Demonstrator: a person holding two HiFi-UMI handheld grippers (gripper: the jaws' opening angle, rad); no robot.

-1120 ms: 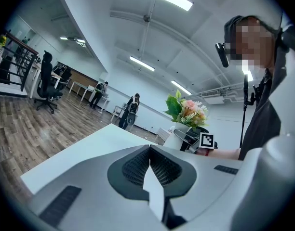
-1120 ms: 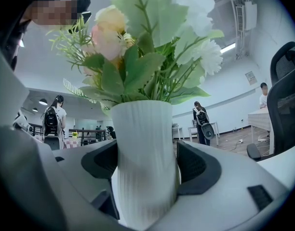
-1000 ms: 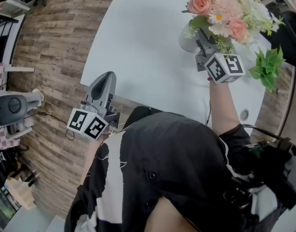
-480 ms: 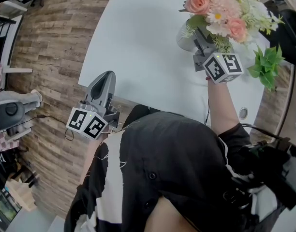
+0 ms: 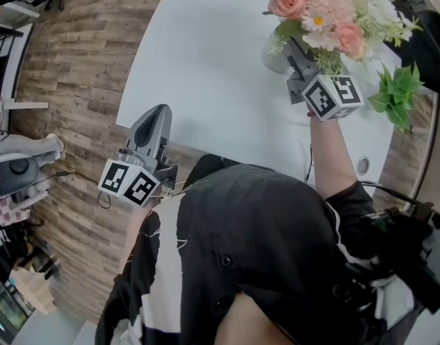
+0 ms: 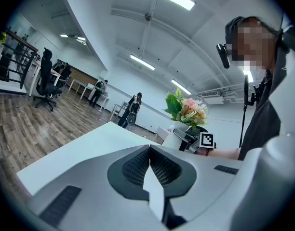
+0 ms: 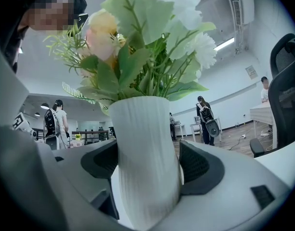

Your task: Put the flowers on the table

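A white ribbed vase (image 7: 145, 158) holds pink and white flowers (image 5: 324, 16) with green leaves. My right gripper (image 5: 292, 49) is shut on the vase, one jaw on each side of its body. In the head view the vase (image 5: 276, 54) is over the far right part of the white table (image 5: 205, 63); whether it touches the top is hidden. The flowers (image 6: 188, 110) also show in the left gripper view, far off. My left gripper (image 5: 157, 124) is shut on nothing, pointing at the table's near edge.
Wood floor (image 5: 69, 70) lies left of the table. A second green plant (image 5: 398, 95) stands right of the flowers. A grey device (image 5: 15, 167) sits at the far left. Office chairs and people stand in the distance.
My right gripper has carried the vase and flowers slightly further up and over the table. The left gripper has stayed where it was.
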